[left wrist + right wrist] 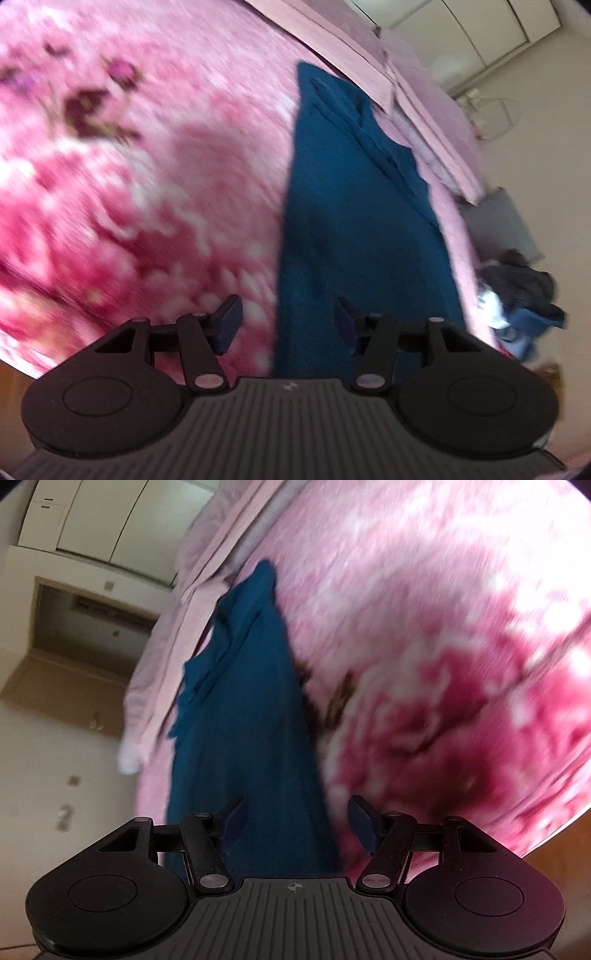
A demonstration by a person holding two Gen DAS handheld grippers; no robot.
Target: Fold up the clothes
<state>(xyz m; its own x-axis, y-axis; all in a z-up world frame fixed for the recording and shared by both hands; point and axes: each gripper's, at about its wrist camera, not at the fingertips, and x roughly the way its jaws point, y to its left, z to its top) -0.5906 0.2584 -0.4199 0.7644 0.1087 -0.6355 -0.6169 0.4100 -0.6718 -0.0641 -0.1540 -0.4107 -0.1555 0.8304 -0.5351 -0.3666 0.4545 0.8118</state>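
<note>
Both black two-finger grippers were spread wide with nothing between the pads, left gripper (286, 325) and right gripper (297, 821) each hovering over the near end of a long teal knit garment (354, 206) (243, 716). It lay stretched lengthwise along one side edge of the bed, on a pink floral bedspread (147, 184) (424, 627). Pretty blurry shots. A dark clothes pile (521, 291) sat on the floor beside the bed.

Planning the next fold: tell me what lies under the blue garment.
The blue garment lies flat on the pink floral bedspread, which shows along both long sides. Whatever is directly beneath its middle is covered by the cloth. Neither gripper holds it.
</note>
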